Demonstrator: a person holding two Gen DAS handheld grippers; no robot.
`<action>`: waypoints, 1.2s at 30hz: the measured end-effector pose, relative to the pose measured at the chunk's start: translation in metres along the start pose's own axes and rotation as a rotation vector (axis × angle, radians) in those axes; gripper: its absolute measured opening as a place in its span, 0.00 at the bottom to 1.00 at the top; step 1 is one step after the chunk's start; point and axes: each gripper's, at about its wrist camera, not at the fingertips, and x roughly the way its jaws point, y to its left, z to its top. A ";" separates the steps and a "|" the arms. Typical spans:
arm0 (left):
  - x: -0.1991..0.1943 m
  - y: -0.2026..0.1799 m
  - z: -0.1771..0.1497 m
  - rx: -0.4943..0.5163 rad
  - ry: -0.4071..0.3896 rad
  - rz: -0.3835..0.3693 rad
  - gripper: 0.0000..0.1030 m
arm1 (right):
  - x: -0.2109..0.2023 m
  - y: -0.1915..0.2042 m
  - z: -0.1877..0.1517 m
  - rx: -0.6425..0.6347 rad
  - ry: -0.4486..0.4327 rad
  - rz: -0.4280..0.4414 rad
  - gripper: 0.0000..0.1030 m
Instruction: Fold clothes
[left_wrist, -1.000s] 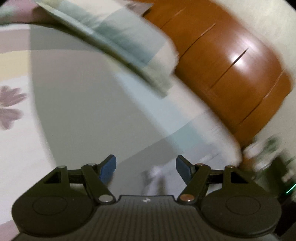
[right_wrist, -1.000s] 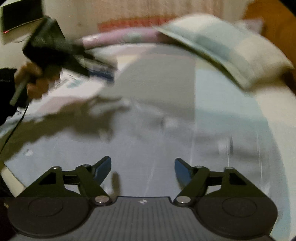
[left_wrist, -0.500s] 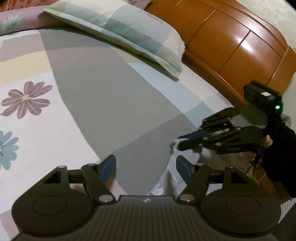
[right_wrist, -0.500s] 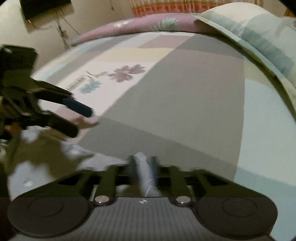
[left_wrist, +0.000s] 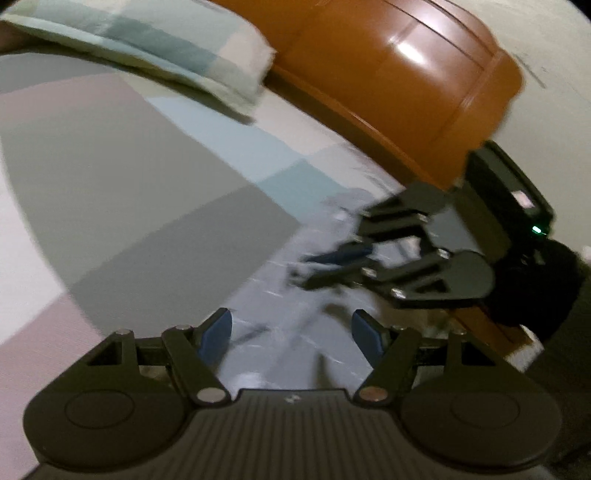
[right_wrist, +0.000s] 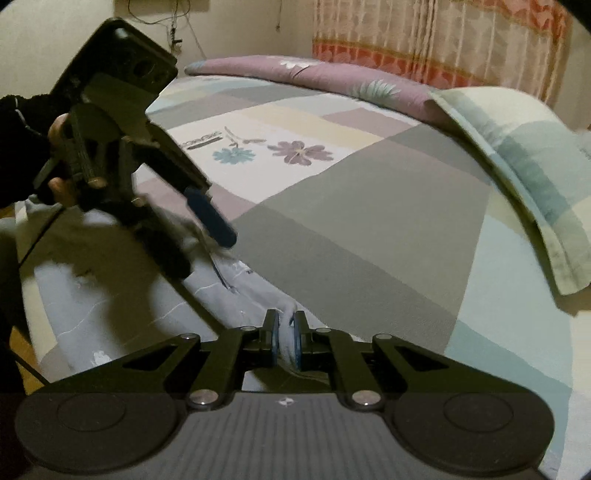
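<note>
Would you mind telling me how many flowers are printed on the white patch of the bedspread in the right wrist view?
2. A blue flower on the left and a purple flower to its right, both on the bedspread. The left gripper may hide others.

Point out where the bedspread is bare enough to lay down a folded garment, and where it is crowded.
Free: the grey patches of the bedspread, between the pillow and the flower print. Crowded: the near edge, where the grey garment lies with both tools.
</note>
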 end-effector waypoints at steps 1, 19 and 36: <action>0.004 -0.002 0.000 0.007 0.010 -0.022 0.69 | -0.001 0.001 0.000 -0.002 -0.009 -0.007 0.10; 0.070 0.041 0.029 -0.146 -0.011 -0.192 0.73 | 0.018 -0.020 0.031 -0.015 -0.141 -0.122 0.12; 0.043 0.074 0.072 -0.153 -0.099 0.027 0.73 | -0.019 -0.033 -0.016 0.233 -0.042 -0.283 0.38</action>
